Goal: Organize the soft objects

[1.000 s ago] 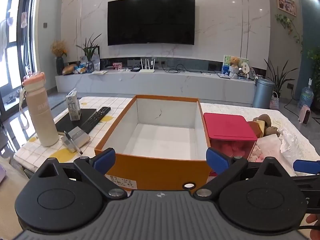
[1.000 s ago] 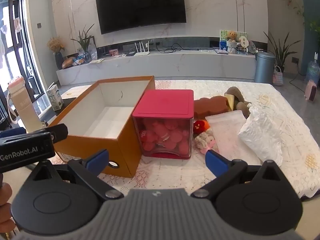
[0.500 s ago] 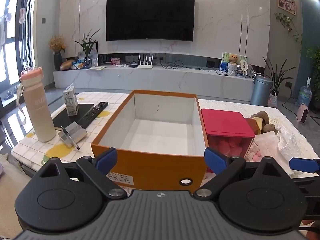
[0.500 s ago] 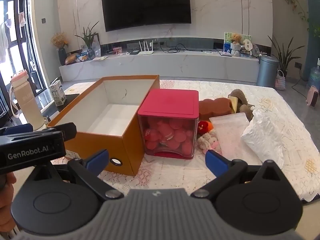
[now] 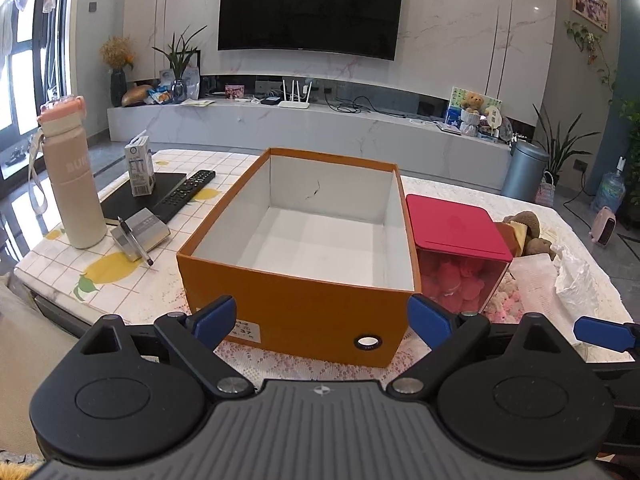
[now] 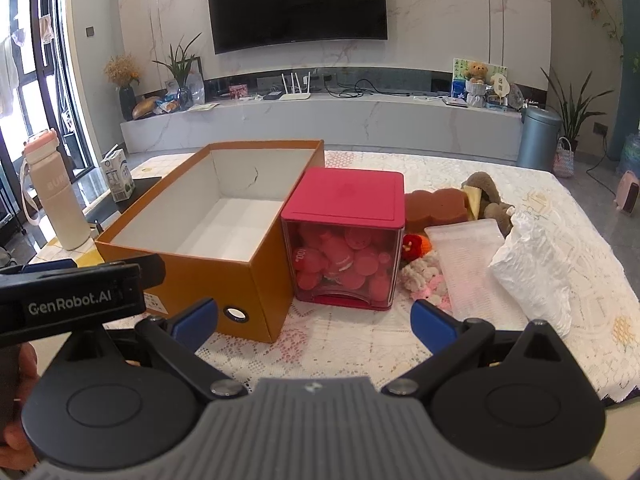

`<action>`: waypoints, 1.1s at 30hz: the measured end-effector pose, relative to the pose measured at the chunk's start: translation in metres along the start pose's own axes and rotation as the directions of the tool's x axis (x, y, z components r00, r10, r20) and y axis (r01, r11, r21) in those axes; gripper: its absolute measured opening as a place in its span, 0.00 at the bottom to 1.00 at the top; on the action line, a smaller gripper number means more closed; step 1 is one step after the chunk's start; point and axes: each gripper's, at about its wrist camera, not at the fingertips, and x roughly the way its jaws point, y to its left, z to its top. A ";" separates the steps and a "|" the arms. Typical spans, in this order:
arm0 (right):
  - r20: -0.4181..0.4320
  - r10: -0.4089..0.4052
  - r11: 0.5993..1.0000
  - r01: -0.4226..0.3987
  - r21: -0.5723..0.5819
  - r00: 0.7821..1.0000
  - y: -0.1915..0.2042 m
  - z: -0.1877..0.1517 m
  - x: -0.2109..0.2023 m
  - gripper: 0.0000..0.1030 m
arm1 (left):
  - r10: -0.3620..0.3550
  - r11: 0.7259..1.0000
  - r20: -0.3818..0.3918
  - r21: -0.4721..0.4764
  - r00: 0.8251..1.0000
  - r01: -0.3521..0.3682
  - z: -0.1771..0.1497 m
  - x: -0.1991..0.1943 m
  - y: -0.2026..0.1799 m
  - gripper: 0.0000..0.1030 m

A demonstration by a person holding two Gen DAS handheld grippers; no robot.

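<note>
Soft objects (image 6: 460, 240) lie in a loose heap on the lace tablecloth (image 6: 344, 344), to the right of a clear container with a red lid (image 6: 346, 240) that is packed with pink round pieces. The heap holds a brown sponge-like block (image 6: 436, 208), a brown plush toy (image 6: 486, 196), a small red-orange knitted piece (image 6: 416, 246), a cream and pink fluffy item (image 6: 424, 280), a flat translucent pouch (image 6: 472, 268) and a crumpled white bag (image 6: 536, 268). Left of the container, touching it, stands an open orange box (image 5: 304, 256) with a white inside — nothing lies in it. The right gripper (image 6: 314, 320) hangs in front of the container with its blue-tipped jaws spread wide and nothing between them; the heap sits ahead of it and to its right, apart from both fingers. The left gripper (image 5: 324, 314) faces the near wall of the orange box, jaws equally wide and bare, with the soft things well off to its right. In the right wrist view its side shows the words "GenRobot.AI", and a hand (image 6: 16, 396) grips its handle. A label on the box's near wall shows "37". Left of the box stand a beige bottle with a pink cap (image 5: 72, 184) — letters on it only partly readable — a small carton (image 5: 139, 166), a remote (image 5: 188, 190) and a grey notebook with a pen (image 5: 138, 234).
</note>
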 end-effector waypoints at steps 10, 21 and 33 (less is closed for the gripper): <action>-0.007 0.004 1.000 -0.004 -0.006 1.000 0.002 -0.002 0.002 0.97 | -0.005 1.000 -0.018 0.020 1.000 0.006 0.001 -0.001 -0.003 0.94; -0.015 0.003 1.000 -0.003 -0.008 1.000 0.001 -0.003 0.002 0.97 | 0.000 1.000 -0.017 0.027 1.000 0.000 0.001 -0.001 -0.005 0.94; -0.021 0.004 1.000 -0.004 -0.007 1.000 0.001 -0.003 0.003 0.97 | 0.010 0.999 -0.014 0.037 1.000 -0.010 0.000 -0.001 -0.005 0.94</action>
